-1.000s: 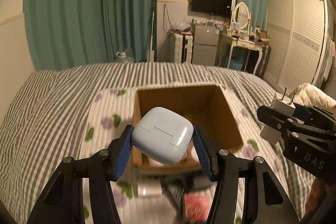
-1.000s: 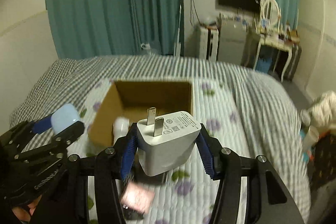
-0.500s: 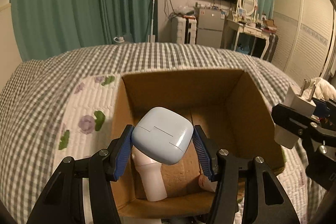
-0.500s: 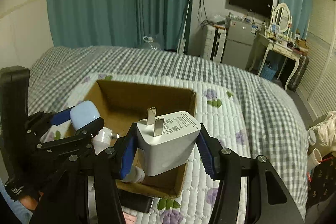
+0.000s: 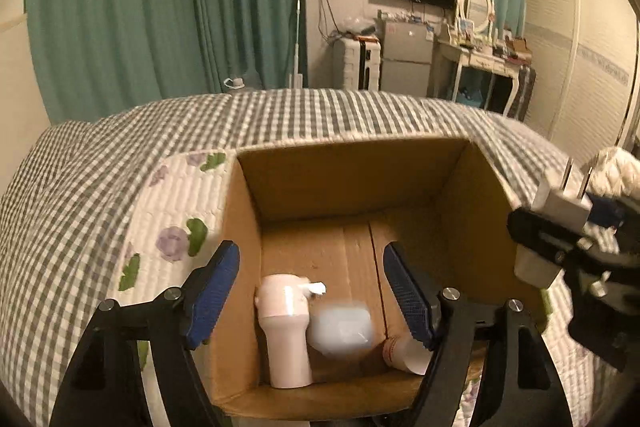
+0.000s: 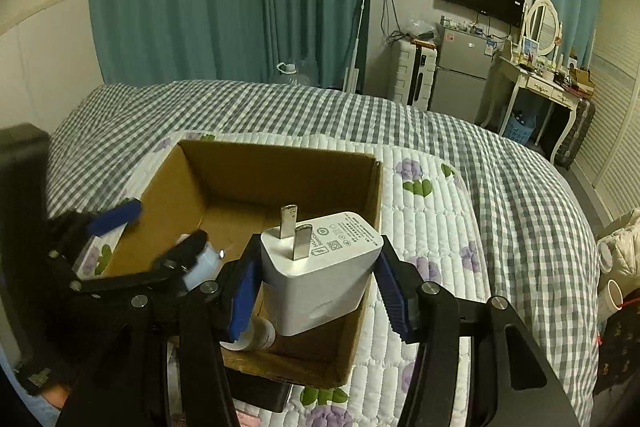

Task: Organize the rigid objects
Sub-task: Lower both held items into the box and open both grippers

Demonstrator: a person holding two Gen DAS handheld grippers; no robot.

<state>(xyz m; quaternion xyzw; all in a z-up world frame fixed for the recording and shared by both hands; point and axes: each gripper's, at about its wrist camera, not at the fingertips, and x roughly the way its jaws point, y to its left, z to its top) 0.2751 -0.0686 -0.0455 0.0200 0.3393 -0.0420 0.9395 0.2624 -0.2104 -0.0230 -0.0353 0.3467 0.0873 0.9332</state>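
Cardboard walls frame everything that matters: the open cardboard box sits on the quilted floral mat over the checked bed cover. Our left tool hangs over the box with its blue pads apart and nothing between them. Below it a pale blue earbud case shows as a blur, so we cannot tell whether it is falling or already resting on the box floor beside the white pump bottle and a small white tube.

Our right tool is clamped on the white charger plug, prongs up, above the near right corner of the box. We judge this the step in hand: getting the charger in.

To do it well, we should carry the charger further over the open floor toward the back right, away from the bottle, lower it below the rim before parting the pads, and keep the two tools from knocking. Releasing from height risks a bounce off the wall or a toppled bottle.
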